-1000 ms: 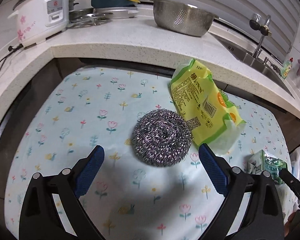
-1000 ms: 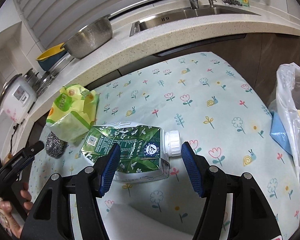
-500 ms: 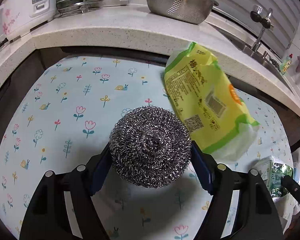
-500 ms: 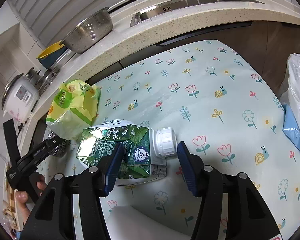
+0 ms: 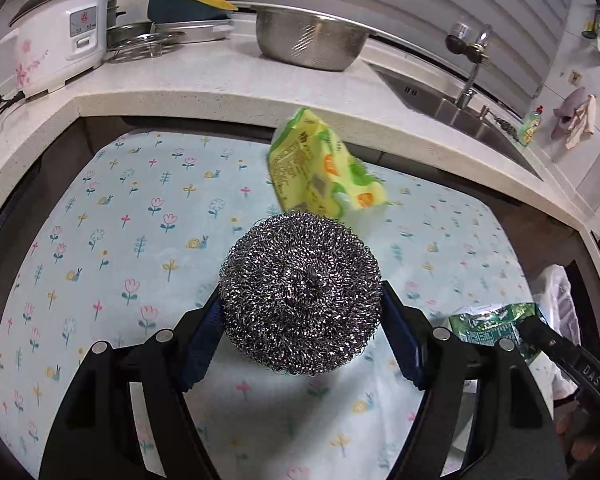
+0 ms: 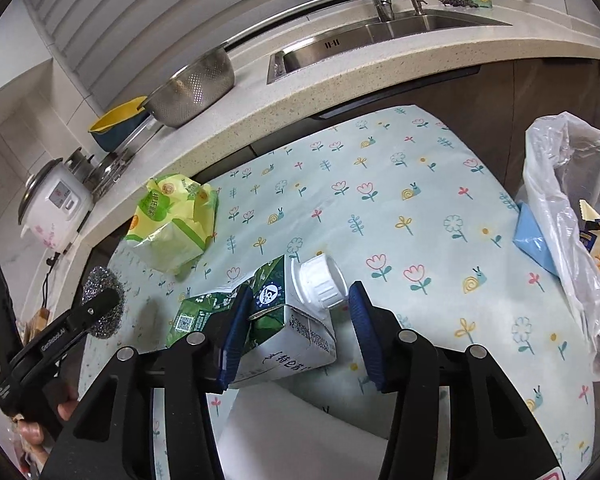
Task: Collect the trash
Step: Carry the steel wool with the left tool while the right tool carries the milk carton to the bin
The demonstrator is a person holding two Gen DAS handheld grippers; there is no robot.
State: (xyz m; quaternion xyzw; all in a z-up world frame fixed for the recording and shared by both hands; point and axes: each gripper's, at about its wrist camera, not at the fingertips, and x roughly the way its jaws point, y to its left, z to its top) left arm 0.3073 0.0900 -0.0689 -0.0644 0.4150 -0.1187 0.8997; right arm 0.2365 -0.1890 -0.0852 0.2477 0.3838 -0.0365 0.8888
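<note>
A round steel wool scourer (image 5: 300, 292) sits between the blue pads of my left gripper (image 5: 300, 300), which is shut on it just above the flowered tablecloth (image 5: 140, 220). In the right wrist view a crushed green and white milk carton (image 6: 284, 320) with a white cap (image 6: 320, 280) lies between the jaws of my right gripper (image 6: 300, 292), which are closing. The left pad touches the carton and a small gap shows at the right pad. A yellow-green packet (image 5: 320, 172) lies on the cloth behind the scourer.
A clear plastic trash bag (image 6: 560, 184) stands open at the table's right edge, with a blue piece (image 6: 534, 236) beside it. Behind the table runs a stone counter (image 5: 220, 92) with a rice cooker (image 5: 56, 36), a steel colander (image 5: 312, 36) and a sink (image 6: 380, 36).
My left gripper came forward, shut on the scourer and raised it off the cloth. The right jaws narrowed around the carton, which has turned its cap further away.
</note>
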